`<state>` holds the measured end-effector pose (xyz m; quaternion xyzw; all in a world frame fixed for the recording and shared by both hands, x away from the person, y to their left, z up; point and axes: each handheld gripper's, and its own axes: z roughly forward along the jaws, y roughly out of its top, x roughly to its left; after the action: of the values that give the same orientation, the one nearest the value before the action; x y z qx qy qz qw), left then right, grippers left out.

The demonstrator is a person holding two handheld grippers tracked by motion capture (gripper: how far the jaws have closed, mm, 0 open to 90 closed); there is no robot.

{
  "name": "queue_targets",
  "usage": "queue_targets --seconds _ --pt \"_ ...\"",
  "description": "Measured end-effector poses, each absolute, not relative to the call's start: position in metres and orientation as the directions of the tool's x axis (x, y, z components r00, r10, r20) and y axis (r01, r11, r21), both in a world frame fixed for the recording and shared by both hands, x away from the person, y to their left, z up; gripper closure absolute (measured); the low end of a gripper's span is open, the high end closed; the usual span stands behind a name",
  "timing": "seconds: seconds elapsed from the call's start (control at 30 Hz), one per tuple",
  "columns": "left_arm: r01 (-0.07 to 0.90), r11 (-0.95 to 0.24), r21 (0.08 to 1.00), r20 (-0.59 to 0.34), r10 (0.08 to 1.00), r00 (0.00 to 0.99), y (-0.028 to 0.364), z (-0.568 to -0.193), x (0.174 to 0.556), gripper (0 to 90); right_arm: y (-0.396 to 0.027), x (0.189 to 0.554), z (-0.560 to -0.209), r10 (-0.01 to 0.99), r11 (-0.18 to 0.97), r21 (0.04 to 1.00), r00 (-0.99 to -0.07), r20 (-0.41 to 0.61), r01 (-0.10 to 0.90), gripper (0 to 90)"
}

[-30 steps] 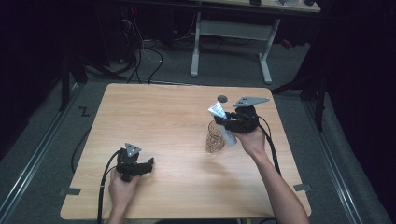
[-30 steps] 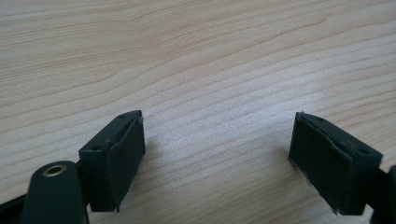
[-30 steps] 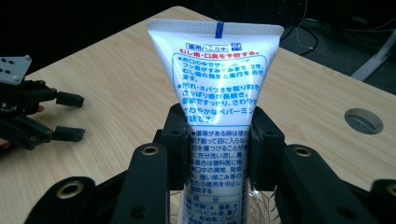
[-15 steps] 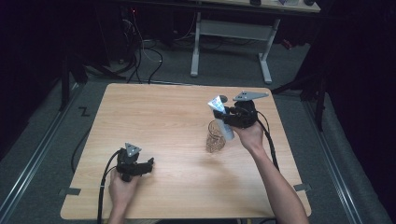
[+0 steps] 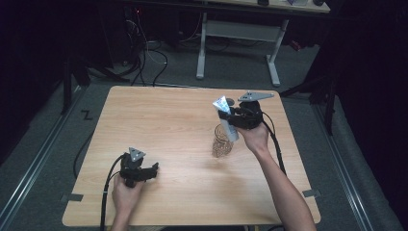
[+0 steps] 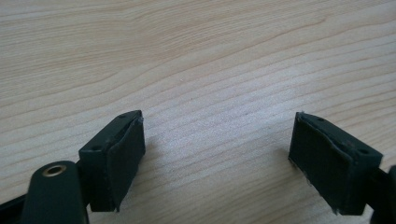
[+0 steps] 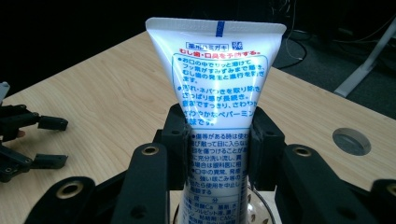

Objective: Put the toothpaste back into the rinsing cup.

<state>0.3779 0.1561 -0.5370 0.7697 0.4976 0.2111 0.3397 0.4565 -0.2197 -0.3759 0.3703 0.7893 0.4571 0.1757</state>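
Currently the right gripper clamps the white printed plastic tube, long axis upright, directly above the wire-mesh cup at frame centre-right.

Left tool agape, right tool apparently clamped.

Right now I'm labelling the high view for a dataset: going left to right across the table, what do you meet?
Left gripper, open on the table → wire mesh cup → white tube held in the right gripper.
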Motion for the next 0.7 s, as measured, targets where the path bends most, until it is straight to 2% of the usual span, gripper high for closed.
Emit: queue_targets --seconds 0.7 --pt "0.623 -0.274 0.733 -0.013 0.91 0.415 0.156 -0.537 0.378 18.3 -0.215 0.47 -0.389 0.775 0.313 0.839 -0.631 0.045 0.444 65.3"
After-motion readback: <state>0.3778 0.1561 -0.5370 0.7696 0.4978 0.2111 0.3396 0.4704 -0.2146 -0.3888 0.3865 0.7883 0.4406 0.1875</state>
